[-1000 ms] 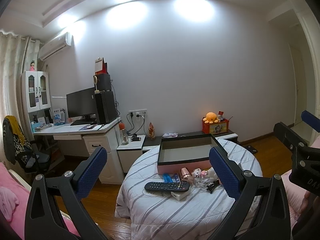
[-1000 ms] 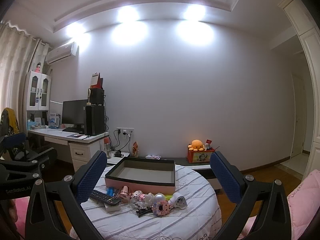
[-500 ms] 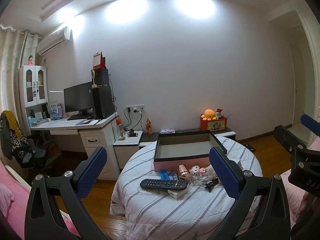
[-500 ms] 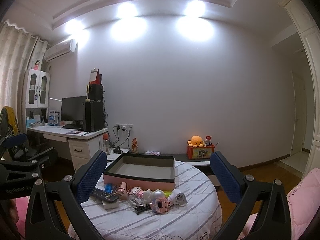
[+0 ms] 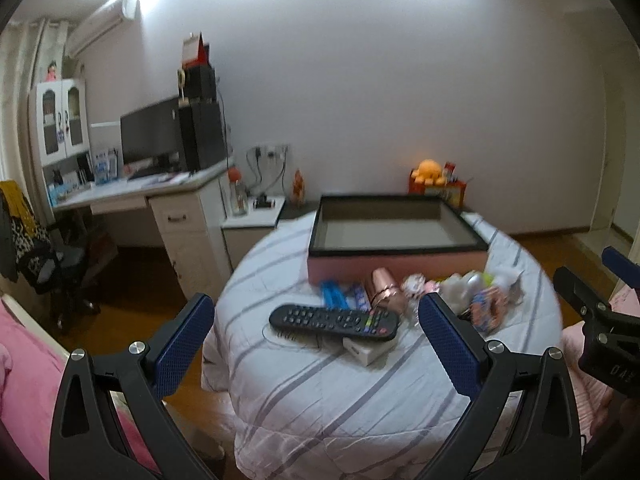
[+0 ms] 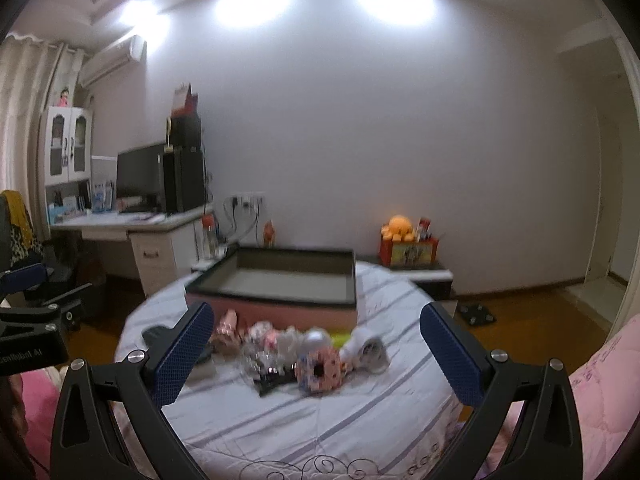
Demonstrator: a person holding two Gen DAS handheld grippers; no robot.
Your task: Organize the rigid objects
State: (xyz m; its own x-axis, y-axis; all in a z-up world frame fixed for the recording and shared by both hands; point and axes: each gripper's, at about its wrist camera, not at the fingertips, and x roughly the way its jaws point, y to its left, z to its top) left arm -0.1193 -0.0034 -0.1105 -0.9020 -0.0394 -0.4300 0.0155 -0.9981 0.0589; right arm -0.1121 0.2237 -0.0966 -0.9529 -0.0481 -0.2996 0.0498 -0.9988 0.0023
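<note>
Task looks barely started, if at all. Pink box (image 5: 396,266) with dark rim sits at the far side of the round surface (image 5: 320,392), which is covered by a striped cloth; its inside shows bare as far as both views reach, nothing yet put in. All the loose items lie in a row just in front of the box's near wall: black remote (image 5: 334,320), resting partly on a small white box (image 5: 370,350); blue packet (image 5: 332,294); rose-gold cylinder (image 5: 384,288) leaning close to the box wall; then a blurred cluster of small pieces to the right, among them a pink patterned block (image 6: 318,368) and a white rounded gadget (image 6: 368,348). Motion blur makes the smaller pieces hard to name. Left gripper (image 5: 318,346) held above the near edge, fingers spread wide and empty, remote framed between them but well below, no contact. Right gripper (image 6: 316,354) likewise wide apart and empty, aimed at the cluster. Judgement: everything remains to be sorted; likely first pick is the remote on the left side or the block on the right. The packed cluster may shift when one piece is pulled.
</note>
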